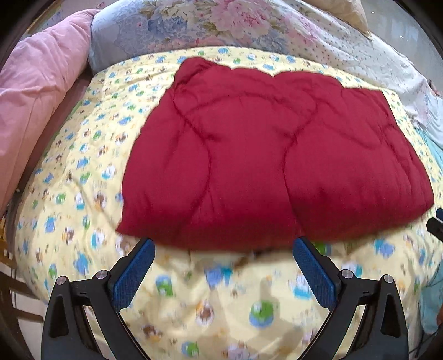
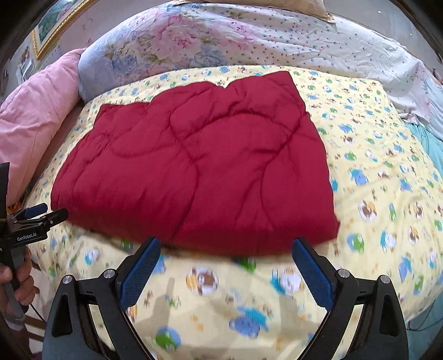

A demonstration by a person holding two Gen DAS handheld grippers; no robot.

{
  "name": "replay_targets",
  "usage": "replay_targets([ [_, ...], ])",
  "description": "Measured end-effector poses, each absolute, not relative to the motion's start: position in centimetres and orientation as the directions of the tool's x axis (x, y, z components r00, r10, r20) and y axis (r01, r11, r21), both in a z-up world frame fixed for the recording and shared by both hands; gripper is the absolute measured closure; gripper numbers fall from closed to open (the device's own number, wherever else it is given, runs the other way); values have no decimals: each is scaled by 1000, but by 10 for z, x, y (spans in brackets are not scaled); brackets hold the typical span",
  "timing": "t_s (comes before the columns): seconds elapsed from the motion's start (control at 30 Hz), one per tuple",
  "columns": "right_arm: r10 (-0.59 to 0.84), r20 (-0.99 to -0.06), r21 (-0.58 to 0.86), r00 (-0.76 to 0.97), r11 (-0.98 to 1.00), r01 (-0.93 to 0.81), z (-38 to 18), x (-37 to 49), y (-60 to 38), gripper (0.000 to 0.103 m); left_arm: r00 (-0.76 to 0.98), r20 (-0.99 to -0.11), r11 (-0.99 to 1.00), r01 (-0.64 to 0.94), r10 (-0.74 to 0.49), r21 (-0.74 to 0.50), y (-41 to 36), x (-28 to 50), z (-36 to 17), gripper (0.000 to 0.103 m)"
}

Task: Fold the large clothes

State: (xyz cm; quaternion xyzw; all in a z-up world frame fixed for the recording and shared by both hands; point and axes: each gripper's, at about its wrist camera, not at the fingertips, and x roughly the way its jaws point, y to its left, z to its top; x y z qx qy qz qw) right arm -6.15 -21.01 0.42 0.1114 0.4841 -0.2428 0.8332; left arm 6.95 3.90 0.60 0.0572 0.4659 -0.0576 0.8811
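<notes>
A dark red quilted comforter [image 1: 265, 155] lies folded into a thick rectangle on a yellow cartoon-print bedspread [image 1: 83, 171]. It also shows in the right wrist view [image 2: 199, 163]. My left gripper [image 1: 224, 246] is open and empty, its blue pads just short of the comforter's near edge. My right gripper [image 2: 225, 246] is open and empty, also just short of the near edge, toward the comforter's right side. The left gripper shows at the left edge of the right wrist view [image 2: 44, 213], held in a hand.
A pink pillow [image 1: 33, 83] lies at the left. A floral quilt [image 1: 221, 25] is heaped behind the bedspread. A teal cloth [image 2: 432, 144] shows at the right. A framed picture [image 2: 52, 25] hangs on the wall.
</notes>
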Motion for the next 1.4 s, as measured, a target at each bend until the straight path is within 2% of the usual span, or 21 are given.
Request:
replay_targets([
  [0.2,-311,-860,-94,404,875,474,13,-72,-188,6,560,-828,976,184,-3,121,31,43,17,2],
  [0.43,-298,-808,-82,509,912,403,67,-70,-159,6,665,-747,969,187,-3,163,17,6,85,1],
  [0.53,-299,-800,-87,520,915,393,74,-65,-154,1,686,-727,971,179,-7,160,14,-1,100,1],
  [1.0,-290,-849,-45,442,873,486,29,-40,-185,1,615,-787,982,107,56,153,5,59,62,1],
  [1.4,-285,-851,-54,440,883,467,37,-30,-179,1,621,-783,984,116,34,135,2,52,76,1],
])
